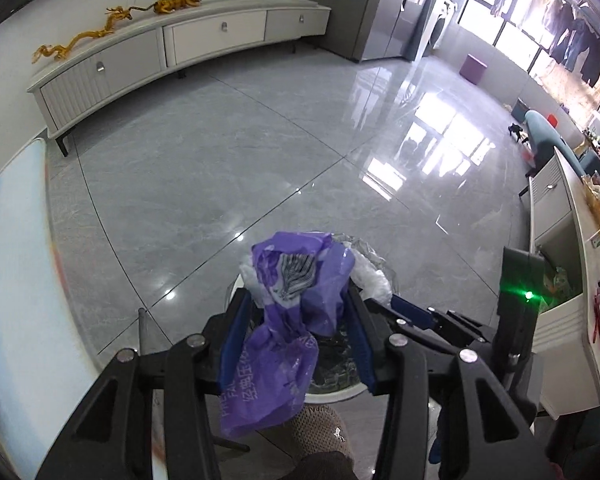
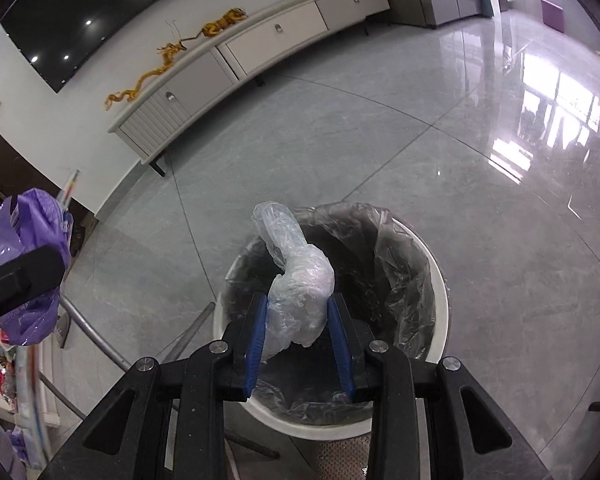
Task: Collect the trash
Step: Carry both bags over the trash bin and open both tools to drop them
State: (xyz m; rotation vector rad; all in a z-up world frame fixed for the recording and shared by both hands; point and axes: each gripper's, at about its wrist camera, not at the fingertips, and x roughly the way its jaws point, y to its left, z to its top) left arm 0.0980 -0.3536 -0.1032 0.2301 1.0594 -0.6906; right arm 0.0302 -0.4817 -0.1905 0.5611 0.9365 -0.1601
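The right gripper [image 2: 298, 316] pinches a crumpled clear plastic bag [image 2: 300, 280] above the round white lined bin [image 2: 440, 280]; the left gripper [image 1: 296, 320] pinches a crumpled purple plastic bag [image 1: 284, 320]. Release each only directly over the bin's opening.

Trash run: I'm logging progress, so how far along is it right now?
Done: both pieces are picked up. In hand: the left gripper pinches the purple plastic bag, and the right gripper holds the clear plastic wad right over the lined trash bin. Left: neither piece has been released into the bin.
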